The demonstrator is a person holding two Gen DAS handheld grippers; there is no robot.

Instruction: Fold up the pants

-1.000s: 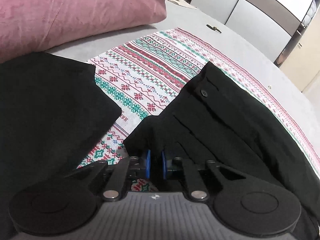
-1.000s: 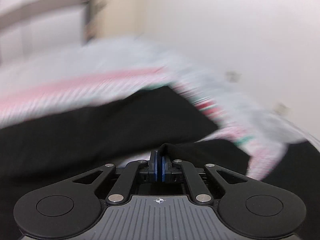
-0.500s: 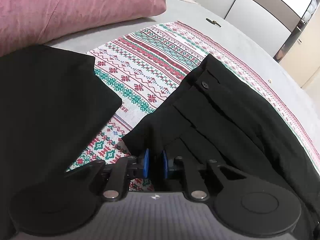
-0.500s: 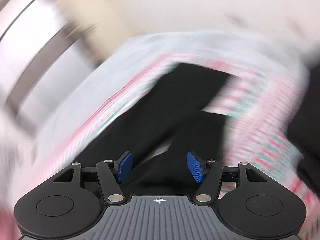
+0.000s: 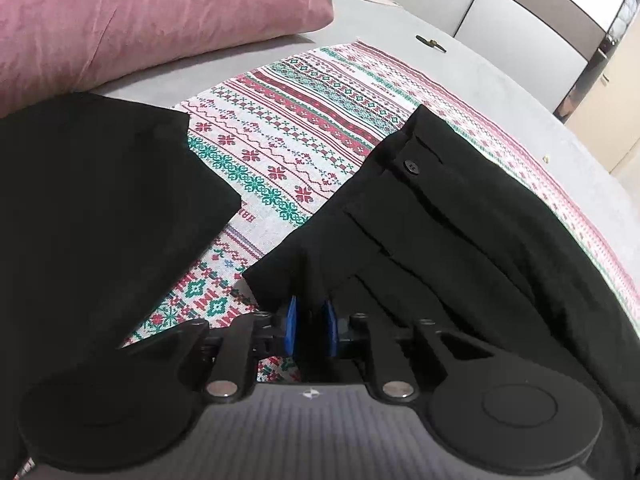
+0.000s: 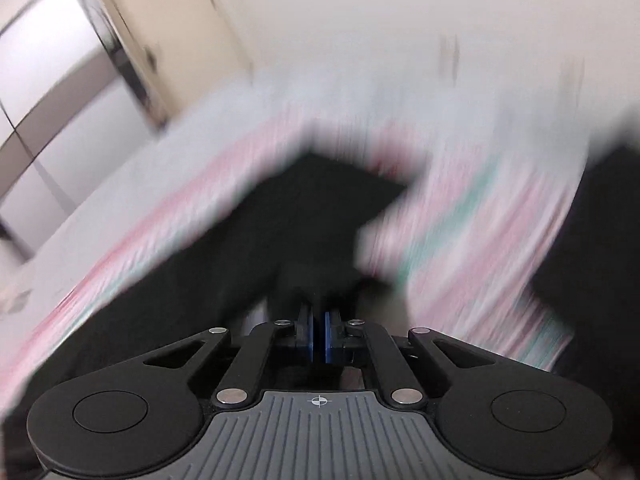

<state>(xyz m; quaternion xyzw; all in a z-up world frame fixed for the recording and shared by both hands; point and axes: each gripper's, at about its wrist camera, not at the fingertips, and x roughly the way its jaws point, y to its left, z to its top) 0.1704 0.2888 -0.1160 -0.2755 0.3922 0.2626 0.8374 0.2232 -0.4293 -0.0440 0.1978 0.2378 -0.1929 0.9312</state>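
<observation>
Black pants [image 5: 440, 232] lie on a patterned red, green and white cloth [image 5: 288, 140], waistband with a black button [image 5: 411, 166] toward the middle. My left gripper [image 5: 311, 330] is shut on the pants' near waistband corner. The right wrist view is blurred by motion; there my right gripper [image 6: 319, 338] is shut on a fold of the black pants [image 6: 280, 224] with the blue pads almost together.
A second black folded garment [image 5: 92, 208] lies left of the pants on the cloth. A pink pillow [image 5: 152, 12] sits at the back left on the grey bed [image 5: 480, 68]. Wardrobe doors [image 5: 500, 0] stand behind the bed.
My right gripper opened half a second ago and has now shut on the pants again, while swinging fast. My left gripper kept its grip and moved little.
</observation>
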